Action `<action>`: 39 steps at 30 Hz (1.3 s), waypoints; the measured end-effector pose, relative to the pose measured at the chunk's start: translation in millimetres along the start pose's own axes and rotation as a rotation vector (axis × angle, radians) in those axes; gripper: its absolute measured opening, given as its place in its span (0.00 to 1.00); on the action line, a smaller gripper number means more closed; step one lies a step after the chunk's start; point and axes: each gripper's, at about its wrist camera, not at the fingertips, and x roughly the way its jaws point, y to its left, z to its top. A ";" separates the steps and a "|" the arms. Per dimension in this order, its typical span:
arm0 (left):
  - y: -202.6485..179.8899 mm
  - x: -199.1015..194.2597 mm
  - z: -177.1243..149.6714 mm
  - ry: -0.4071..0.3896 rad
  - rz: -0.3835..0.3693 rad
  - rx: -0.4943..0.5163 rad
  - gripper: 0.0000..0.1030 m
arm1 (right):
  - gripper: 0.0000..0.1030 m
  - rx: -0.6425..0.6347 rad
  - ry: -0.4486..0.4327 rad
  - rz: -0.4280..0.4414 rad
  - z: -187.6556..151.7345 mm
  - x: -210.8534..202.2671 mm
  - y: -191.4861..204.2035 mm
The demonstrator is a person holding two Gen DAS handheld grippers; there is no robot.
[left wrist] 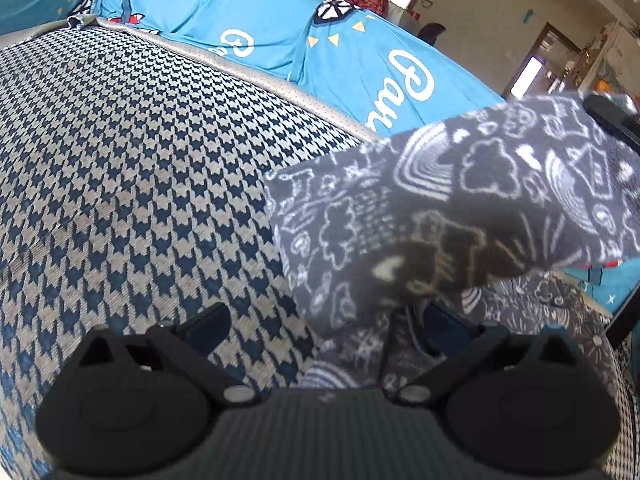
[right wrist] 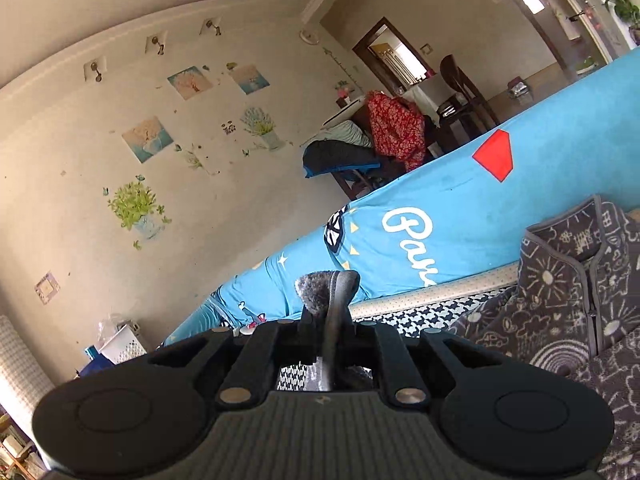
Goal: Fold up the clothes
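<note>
The right claw (right wrist: pixel 326 308) is clamped on an edge of the grey doodle-print garment (right wrist: pixel 568 304), held above the houndstooth cushion (left wrist: pixel 132 168); the left claw (left wrist: pixel 320 328) stands apart beside the cloth.

Left gripper (left wrist: pixel 324 328) is angled down over the houndstooth sofa cushion (left wrist: pixel 132 168), jaws spread wide, nothing pinched. One finger sits over bare cushion, the other is half buried under the grey doodle-print fleece garment (left wrist: pixel 460 208), which hangs lifted on the right side. Blue printed cover (left wrist: pixel 360 60) runs along the sofa back behind it.
</note>
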 end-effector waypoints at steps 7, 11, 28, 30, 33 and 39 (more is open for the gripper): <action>3.1 21.7 19.6 -0.087 0.074 -0.121 1.00 | 0.10 0.070 -0.129 -0.001 28.1 -32.9 -18.5; 2.3 30.4 27.7 -0.123 0.118 -0.095 1.00 | 0.10 0.087 -0.200 -0.030 43.5 -57.6 -30.8; -26.7 57.9 48.2 -0.021 0.319 0.314 1.00 | 0.09 0.006 -0.115 -0.259 54.0 -96.1 -72.7; -19.7 62.9 40.9 0.026 0.326 0.297 1.00 | 0.10 -0.035 -0.048 -0.330 47.2 -94.1 -79.5; -19.6 63.8 34.2 0.040 0.335 0.325 1.00 | 0.09 -0.055 0.023 -0.370 39.1 -95.0 -88.3; -26.0 64.7 27.6 0.099 0.299 0.393 1.00 | 0.09 -0.120 0.124 -0.477 24.5 -97.8 -106.0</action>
